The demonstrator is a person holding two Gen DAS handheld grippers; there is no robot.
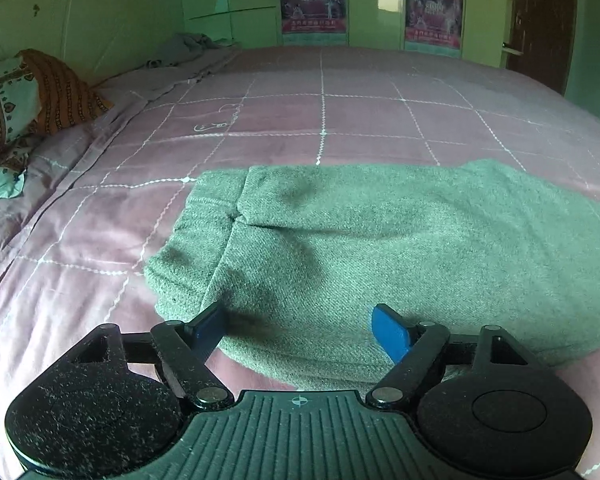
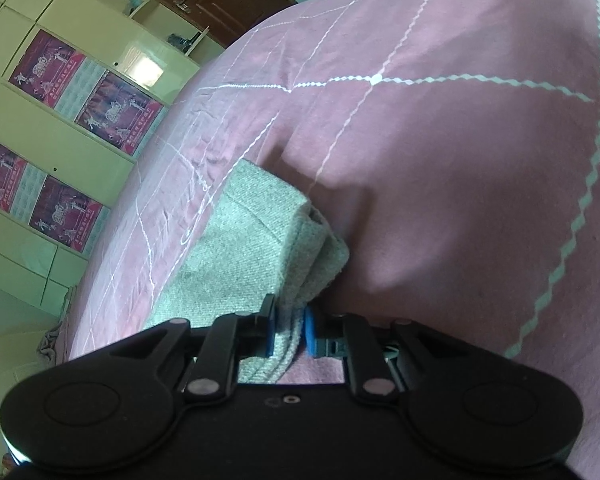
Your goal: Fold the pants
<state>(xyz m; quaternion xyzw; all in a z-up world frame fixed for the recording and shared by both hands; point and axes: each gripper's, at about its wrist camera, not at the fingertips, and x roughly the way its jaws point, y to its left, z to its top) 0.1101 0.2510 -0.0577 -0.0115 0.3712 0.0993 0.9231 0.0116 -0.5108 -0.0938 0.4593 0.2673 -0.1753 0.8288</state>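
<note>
Green knitted pants (image 1: 380,248) are seen in the left wrist view, folded near the bed's (image 1: 340,112) front edge, with the left tool (image 1: 304,326) spread wide above them, nothing gripped. In the right wrist view, stacked layers are pinched by the clenched right tool (image 2: 290,330); if pulled unevenly, the fold could be dragged apart.
</note>
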